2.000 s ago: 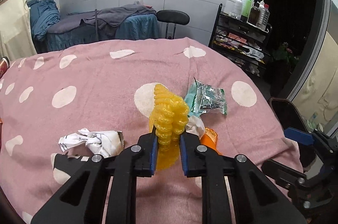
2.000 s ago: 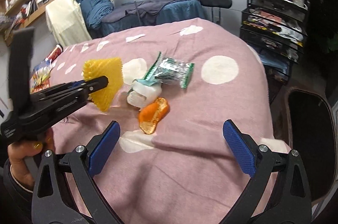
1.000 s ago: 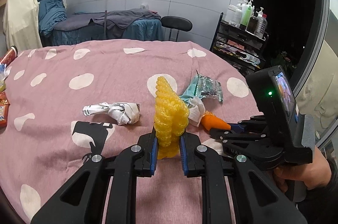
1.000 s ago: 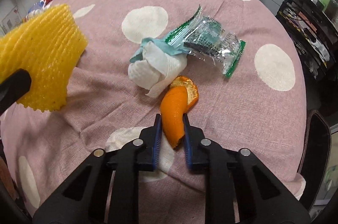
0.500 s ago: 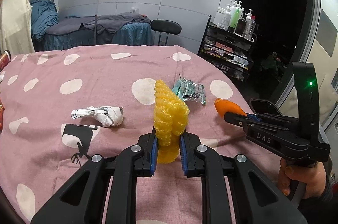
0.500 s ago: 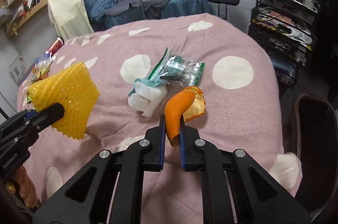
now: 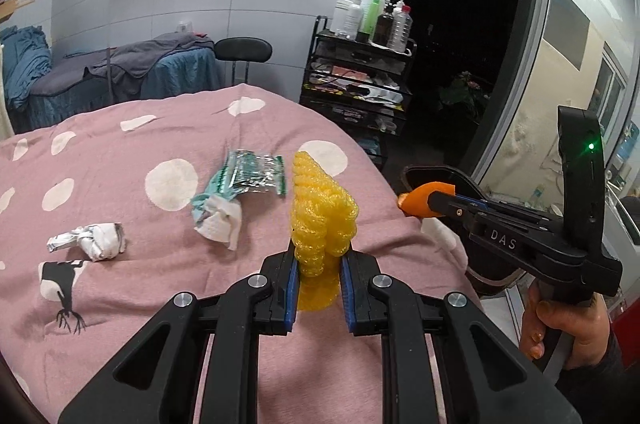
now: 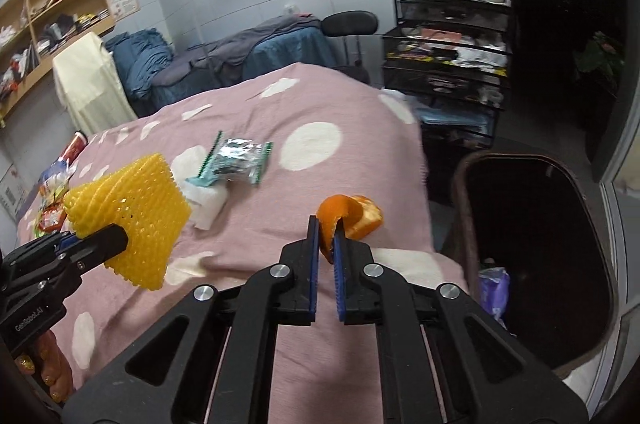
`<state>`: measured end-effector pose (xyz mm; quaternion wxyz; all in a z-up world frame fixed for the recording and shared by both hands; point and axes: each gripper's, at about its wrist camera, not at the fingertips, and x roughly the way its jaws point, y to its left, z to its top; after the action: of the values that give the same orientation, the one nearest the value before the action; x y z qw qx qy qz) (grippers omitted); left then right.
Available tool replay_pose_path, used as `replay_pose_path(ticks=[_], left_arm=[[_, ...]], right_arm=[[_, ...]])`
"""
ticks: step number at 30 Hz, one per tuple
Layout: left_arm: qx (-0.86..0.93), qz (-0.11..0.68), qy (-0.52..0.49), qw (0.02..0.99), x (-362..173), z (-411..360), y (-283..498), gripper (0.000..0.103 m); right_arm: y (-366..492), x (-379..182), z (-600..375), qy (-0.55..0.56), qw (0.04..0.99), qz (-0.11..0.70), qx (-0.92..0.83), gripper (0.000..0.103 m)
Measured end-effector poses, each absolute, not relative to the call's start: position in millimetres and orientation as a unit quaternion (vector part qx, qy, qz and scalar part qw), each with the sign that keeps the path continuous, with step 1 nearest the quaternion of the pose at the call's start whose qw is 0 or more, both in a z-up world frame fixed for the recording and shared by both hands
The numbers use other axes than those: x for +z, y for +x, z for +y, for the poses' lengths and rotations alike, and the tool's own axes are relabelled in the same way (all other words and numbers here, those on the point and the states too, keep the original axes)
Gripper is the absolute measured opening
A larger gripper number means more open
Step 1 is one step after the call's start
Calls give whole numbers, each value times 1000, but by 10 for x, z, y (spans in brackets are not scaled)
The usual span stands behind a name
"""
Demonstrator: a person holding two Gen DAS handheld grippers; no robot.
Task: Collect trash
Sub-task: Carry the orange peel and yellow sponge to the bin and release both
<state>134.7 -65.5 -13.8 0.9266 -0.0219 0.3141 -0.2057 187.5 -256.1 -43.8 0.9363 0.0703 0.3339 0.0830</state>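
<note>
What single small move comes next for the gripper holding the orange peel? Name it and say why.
Probably carry the right gripper rightward over the dark bin before opening. Its jaws are shut on the orange peel, which hangs above the pink cloth near the table's edge, short of the bin's rim.

Snack packets (image 8: 50, 200) cut off, left edge

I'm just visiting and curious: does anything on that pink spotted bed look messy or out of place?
Yes. Litter lies on the bedspread: a crumpled paper wad, a white tissue and a torn foil wrapper. Snack packets clutter the far edge. Each claw already holds one piece of trash.
</note>
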Motion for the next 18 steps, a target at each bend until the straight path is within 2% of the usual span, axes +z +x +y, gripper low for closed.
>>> replay_pose_path(ticks=[9,18], left_arm=[[-245,307,9,919,-97,-1040,1393,17],[-274,313,29,909,-130,-1358,1430,17]], right_arm=[[1670,-449,-3324,108,941,320,-6,5],[1757,-770,-3929,138,917,367,-77,5]])
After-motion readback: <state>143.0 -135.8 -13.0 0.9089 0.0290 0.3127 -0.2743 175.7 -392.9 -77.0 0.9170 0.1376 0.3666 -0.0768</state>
